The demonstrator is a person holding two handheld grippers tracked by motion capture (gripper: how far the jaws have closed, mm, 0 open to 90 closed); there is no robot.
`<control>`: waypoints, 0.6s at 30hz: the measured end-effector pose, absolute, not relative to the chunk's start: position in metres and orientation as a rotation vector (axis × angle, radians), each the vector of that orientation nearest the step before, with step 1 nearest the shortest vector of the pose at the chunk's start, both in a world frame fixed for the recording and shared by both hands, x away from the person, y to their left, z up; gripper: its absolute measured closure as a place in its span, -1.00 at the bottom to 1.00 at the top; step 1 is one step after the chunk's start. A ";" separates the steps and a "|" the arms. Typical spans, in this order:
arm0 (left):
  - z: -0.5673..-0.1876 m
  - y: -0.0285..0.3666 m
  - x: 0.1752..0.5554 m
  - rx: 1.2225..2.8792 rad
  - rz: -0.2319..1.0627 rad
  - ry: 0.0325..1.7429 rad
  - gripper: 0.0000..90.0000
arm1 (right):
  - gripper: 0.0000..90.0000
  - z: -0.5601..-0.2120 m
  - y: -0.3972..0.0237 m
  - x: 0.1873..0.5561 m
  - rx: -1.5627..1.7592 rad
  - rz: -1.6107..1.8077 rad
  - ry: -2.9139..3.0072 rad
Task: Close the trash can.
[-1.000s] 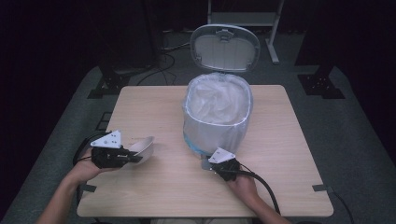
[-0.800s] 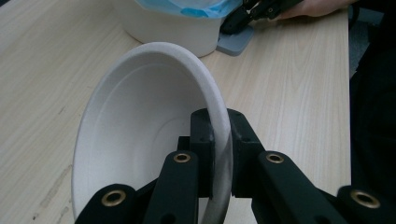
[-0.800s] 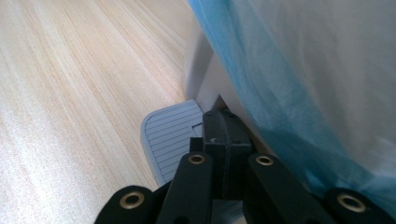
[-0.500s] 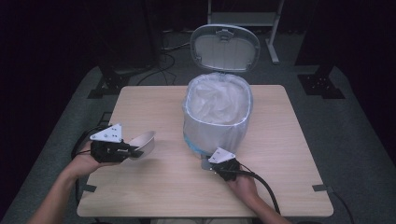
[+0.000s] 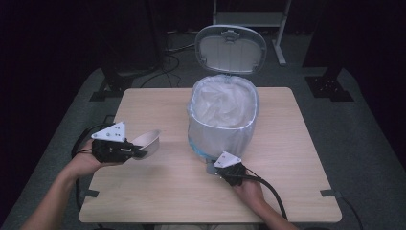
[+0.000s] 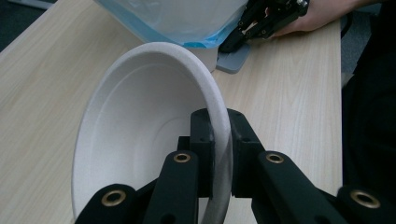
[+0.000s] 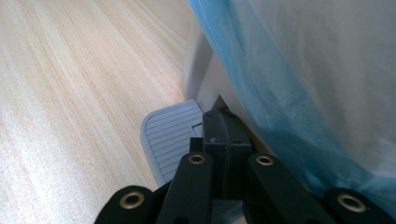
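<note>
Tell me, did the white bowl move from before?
Yes. The white bowl, pinched in the left claw, sits a little higher against the table edge.

The bowl (image 6: 140, 135) is plain white. The bin (image 5: 220, 136) is pale grey with a translucent white liner (image 5: 222, 103) edged blue; its pedal (image 7: 170, 135) is grey, ribbed with fine lines. The bench (image 5: 163, 191) is light wood grain. Both hand-held grippers are black.
</note>
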State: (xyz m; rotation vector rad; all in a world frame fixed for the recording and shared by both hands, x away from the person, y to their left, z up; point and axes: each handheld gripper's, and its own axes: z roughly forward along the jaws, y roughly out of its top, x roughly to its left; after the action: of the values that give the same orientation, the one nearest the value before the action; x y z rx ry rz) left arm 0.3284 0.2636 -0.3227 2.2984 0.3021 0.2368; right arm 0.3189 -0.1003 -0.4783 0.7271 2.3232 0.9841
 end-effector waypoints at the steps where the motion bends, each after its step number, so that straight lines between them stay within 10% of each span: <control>1: -0.322 0.263 0.328 2.300 0.239 0.301 0.84 | 1.00 -0.478 -0.100 0.319 0.727 0.984 2.323; 18: -0.303 0.252 0.331 2.320 0.250 0.264 0.84 | 1.00 -0.478 -0.100 0.319 0.729 0.986 2.323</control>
State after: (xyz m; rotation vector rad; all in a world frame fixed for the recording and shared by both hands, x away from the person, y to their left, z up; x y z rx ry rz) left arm 0.3310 0.2525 -0.3032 2.3199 0.2645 0.2499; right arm 0.3188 -0.1003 -0.4783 0.7288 2.3233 0.9862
